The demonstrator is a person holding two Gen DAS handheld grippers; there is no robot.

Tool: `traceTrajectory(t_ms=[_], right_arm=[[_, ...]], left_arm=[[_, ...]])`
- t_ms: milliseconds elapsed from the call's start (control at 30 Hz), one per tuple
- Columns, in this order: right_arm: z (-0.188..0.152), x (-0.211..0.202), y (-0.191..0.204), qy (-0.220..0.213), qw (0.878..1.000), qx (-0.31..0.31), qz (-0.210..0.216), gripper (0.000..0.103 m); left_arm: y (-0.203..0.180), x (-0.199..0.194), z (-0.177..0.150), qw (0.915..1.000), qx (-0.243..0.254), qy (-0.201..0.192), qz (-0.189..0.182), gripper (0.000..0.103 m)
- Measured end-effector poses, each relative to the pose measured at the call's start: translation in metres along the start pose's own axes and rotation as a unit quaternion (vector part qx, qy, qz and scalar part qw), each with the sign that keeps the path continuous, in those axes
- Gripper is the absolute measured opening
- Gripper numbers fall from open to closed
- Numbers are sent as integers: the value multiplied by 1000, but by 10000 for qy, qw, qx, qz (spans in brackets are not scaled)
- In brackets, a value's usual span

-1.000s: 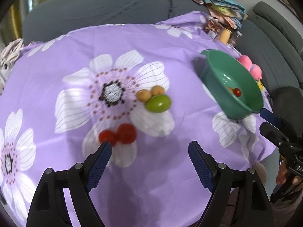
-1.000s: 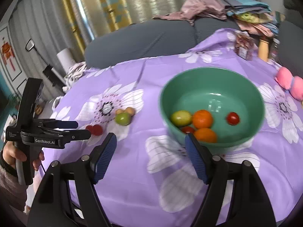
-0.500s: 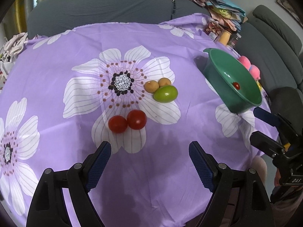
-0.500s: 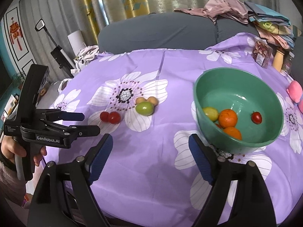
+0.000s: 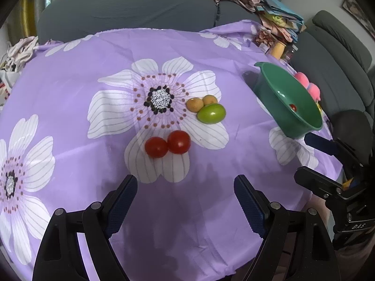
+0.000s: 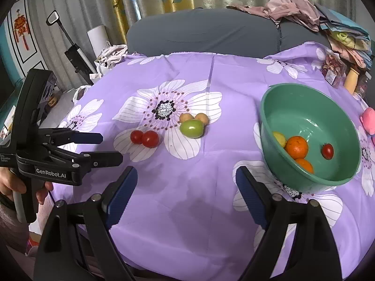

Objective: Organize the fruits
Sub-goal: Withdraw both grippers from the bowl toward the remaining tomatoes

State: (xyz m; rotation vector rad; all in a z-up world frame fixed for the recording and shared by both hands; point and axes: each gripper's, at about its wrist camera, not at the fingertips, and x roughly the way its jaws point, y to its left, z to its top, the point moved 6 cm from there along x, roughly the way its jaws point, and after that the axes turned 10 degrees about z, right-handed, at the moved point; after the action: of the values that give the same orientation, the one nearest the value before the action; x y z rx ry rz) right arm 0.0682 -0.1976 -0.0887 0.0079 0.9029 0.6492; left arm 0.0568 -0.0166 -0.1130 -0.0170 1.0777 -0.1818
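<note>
Left tongs (image 5: 185, 196) stand spread with nothing between the jaws, above the near part of the bench (image 5: 70, 98) under its purple flowered cloth; right tongs (image 6: 186, 190) are widening, jaws likewise empty. Ahead and to the right of the right tongs sits the green bowl (image 6: 276, 98), holding two oranges (image 6: 296, 147), a yellow-green fruit (image 6: 280, 138) and a small red tomato (image 6: 327, 150). Straight ahead of both tongs, loose on the cloth, lie a green fruit (image 5: 211, 114) touching two small tan fruits (image 5: 195, 104) behind it, and, nearer the tongs and slightly left, two red tomatoes (image 5: 167, 144) touching each other. Seen from the right wrist, a hand (image 6: 14, 185) holds the left tongs at far left.
</note>
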Motion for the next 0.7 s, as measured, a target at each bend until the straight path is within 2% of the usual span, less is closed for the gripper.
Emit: traceTrajectory(t_ms=[700], right_arm=[[1,19,15,230,9997,-122,37,87]], left_arm=[[9,4,-6,10000,-1,69,-65,85]])
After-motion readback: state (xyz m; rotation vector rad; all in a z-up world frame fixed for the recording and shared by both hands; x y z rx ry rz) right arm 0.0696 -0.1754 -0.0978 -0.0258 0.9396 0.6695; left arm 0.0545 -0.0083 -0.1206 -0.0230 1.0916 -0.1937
